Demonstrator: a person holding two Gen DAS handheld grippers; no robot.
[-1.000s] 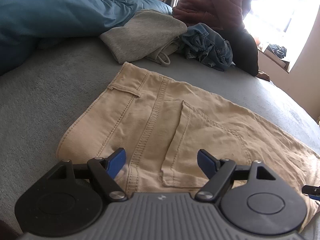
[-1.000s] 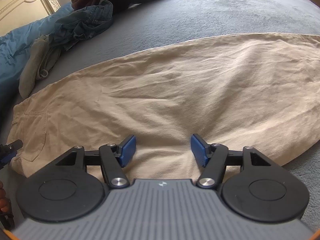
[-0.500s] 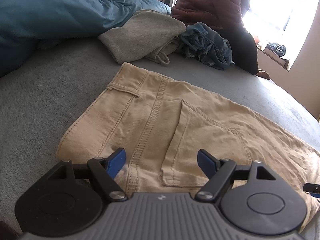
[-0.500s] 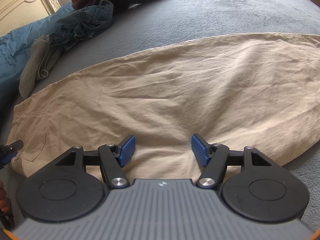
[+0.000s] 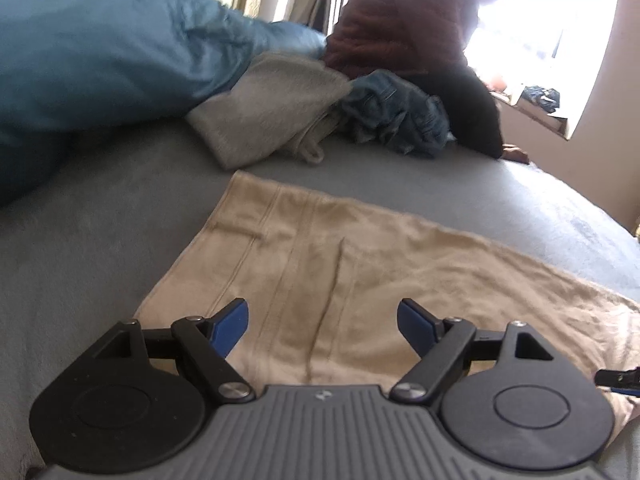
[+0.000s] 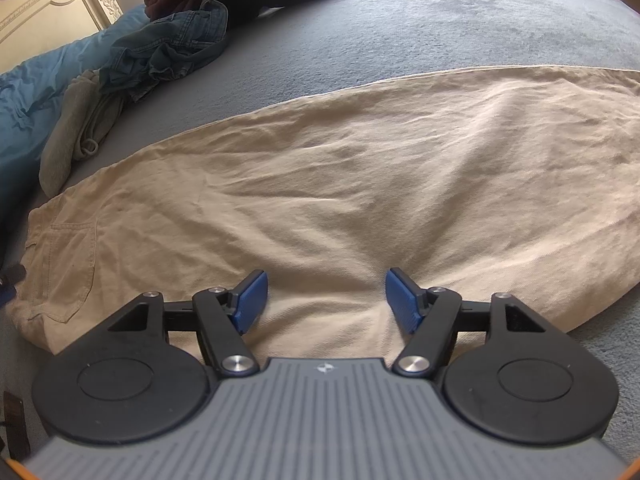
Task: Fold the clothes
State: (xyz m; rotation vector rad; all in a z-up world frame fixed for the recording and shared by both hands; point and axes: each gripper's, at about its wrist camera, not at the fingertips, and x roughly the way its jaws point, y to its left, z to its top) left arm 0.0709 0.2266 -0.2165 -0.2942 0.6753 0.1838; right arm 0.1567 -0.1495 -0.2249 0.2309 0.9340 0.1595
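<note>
Beige trousers (image 6: 360, 184) are lying flat on a grey-blue bed cover (image 6: 440, 20). The left gripper (image 5: 322, 326) is hovering over their waist end with its fingers spread, holding nothing. The right gripper (image 6: 326, 296) is also standing wide over the leg. Behind, a blue duvet (image 5: 92, 60), a grey garment (image 5: 264, 108) and crumpled jeans (image 5: 396, 116) are lying near a bright window (image 5: 560, 20).

Grey blanket (image 6: 460, 20), covering the bed. At its far edge: teal duvet (image 5: 92, 52); person in a maroon jacket (image 5: 400, 28) (seated, by the bright window (image 5: 560, 8)); cream headboard (image 6: 48, 4) behind.
</note>
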